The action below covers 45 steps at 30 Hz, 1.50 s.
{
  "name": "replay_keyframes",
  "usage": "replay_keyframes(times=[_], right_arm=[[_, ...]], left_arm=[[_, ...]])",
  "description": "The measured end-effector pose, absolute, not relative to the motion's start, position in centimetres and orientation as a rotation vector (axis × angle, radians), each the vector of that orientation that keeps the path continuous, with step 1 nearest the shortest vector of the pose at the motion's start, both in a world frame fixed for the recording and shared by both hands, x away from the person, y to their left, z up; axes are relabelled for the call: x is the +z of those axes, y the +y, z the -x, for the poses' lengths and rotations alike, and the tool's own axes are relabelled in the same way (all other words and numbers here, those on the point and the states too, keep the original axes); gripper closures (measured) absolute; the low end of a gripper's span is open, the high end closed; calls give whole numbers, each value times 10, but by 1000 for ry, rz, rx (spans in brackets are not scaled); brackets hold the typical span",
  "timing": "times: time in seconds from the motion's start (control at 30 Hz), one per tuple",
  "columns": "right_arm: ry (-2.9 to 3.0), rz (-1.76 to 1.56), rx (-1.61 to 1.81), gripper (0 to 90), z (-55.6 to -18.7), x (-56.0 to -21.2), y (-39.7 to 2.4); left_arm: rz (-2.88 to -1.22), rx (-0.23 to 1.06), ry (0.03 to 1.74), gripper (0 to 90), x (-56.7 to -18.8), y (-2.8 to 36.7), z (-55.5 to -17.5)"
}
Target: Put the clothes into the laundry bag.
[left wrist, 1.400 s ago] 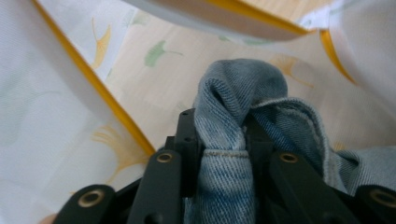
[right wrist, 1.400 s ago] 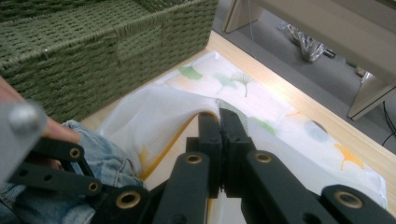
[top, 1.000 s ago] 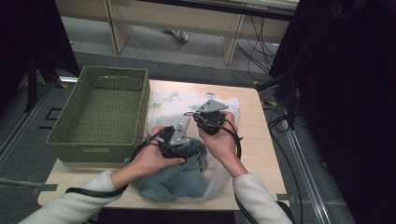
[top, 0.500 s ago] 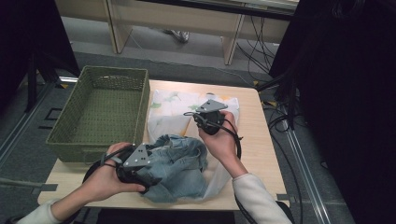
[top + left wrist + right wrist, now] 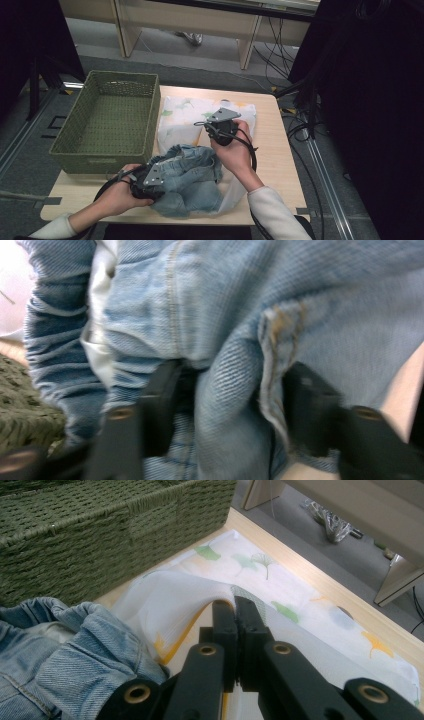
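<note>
While the crumpled pale-blue denim garment (image 5: 192, 177) lay bunched at the lower centre of the high view, on the near edge of the wooden worktop (image 5: 277, 155), a thick fold of it stood between the jaws of the left gripper (image 5: 150, 186). Those jaws had just been closing, and in the left gripper view the fold (image 5: 227, 405) sat between the two black pads, which looked to press on it from both sides, though the picture was blurred. Beneath and beyond the denim lay a thin white cloth bag printed with green and yellow leaves (image 5: 192, 117), spread toward the centre of the frame. The right gripper (image 5: 222, 131), with its jaws pressed together, pinched a raised edge of that bag (image 5: 200, 592) and held it lifted. At the upper left of the high view stood an empty green woven rectangular basket (image 5: 107, 122), just beside the bag.

Judging by this, the step in hand seemed to be stuffing the denim into the bag, with the bag's mouth kept up by the right gripper and the left one taking a fresh hold of the fabric. The next move would likely call for a firm grip on the fold and a push toward the lifted opening without pulling the bag's edge free.

No brand, label or readable writing showed on any item.
</note>
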State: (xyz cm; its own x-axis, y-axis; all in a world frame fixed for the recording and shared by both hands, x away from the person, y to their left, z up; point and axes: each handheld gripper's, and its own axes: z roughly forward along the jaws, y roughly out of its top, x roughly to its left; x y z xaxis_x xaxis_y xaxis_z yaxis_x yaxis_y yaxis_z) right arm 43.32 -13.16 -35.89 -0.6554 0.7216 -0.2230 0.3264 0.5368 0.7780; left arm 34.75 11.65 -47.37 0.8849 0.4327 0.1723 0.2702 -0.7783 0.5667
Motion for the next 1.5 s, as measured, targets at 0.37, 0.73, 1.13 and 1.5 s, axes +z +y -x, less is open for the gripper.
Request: replay_keyframes(times=[0.37, 0.73, 1.13, 1.5], right_arm=[[2244, -840, 984, 900, -432, -358, -130], [2213, -825, 1007, 900, -427, -354, -122], [2195, -796, 1034, 900, -421, -348, -116], [2188, -818, 1056, 900, -418, -347, -114]], left_arm=[[-2441, 325, 598, 852, -462, 120, -349], [-2212, 473, 555, 854, -394, 119, -338], [-2030, 666, 577, 854, -331, 126, -349], [-1979, 733, 556, 853, -315, 112, -357]])
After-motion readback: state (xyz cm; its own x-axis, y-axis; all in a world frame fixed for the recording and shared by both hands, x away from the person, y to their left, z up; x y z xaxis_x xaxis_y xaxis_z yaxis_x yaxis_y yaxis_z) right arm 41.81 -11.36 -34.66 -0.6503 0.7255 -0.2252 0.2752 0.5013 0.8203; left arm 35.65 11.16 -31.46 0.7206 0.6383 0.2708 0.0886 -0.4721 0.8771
